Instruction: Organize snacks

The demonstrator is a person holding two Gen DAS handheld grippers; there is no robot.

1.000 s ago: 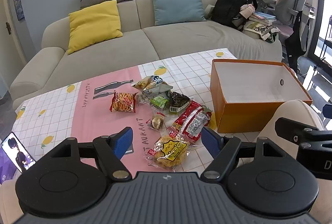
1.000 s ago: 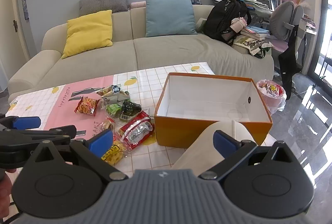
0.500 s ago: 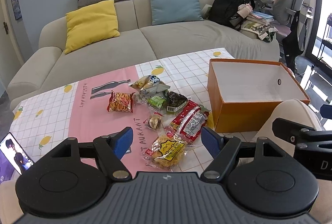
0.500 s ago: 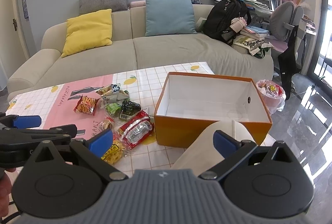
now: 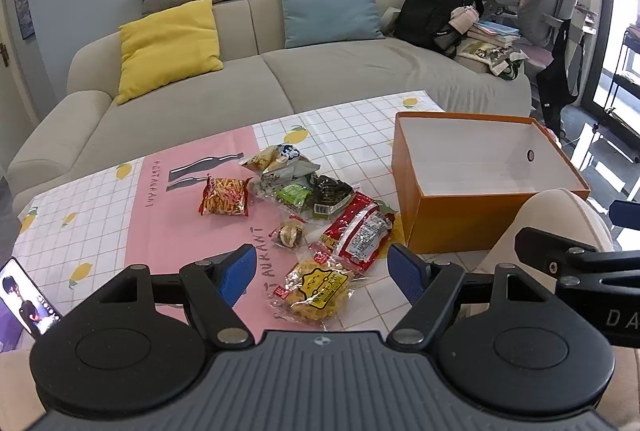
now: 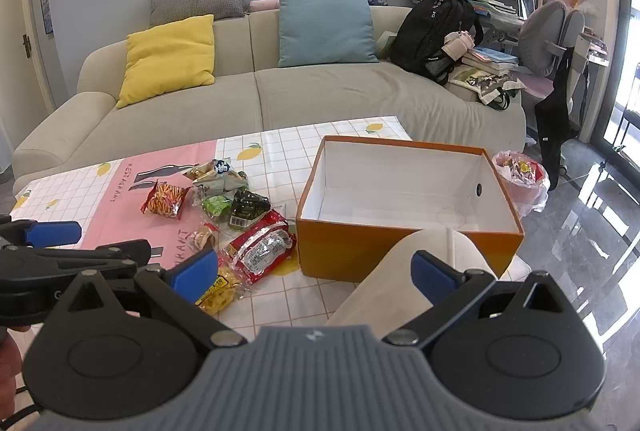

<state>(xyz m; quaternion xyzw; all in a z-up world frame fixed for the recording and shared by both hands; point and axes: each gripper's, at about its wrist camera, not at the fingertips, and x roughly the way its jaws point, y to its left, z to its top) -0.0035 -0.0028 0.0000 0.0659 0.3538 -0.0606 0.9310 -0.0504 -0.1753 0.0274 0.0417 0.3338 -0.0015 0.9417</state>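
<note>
Several snack packets lie in a loose heap on the tablecloth: a yellow packet (image 5: 315,289) nearest me, a red packet (image 5: 357,231), a small round snack (image 5: 289,233), green (image 5: 294,194) and dark (image 5: 329,193) packets, an orange-red chips bag (image 5: 225,196). An open orange box (image 5: 468,167), empty and white inside, stands to their right; it also shows in the right wrist view (image 6: 404,191). My left gripper (image 5: 321,273) is open, above the yellow packet. My right gripper (image 6: 314,267) is open and empty, near the box's front edge.
A phone (image 5: 24,295) lies at the table's left front corner. A beige knee (image 6: 404,275) is under my right gripper. A sofa (image 5: 280,79) with cushions and a black backpack (image 5: 436,7) stands behind the table. A pink bin (image 6: 520,179) sits right of the box.
Both views have shifted slightly; the left gripper has edged a little forward and left over the snacks. Both grippers stay open and nothing on the table has moved.
</note>
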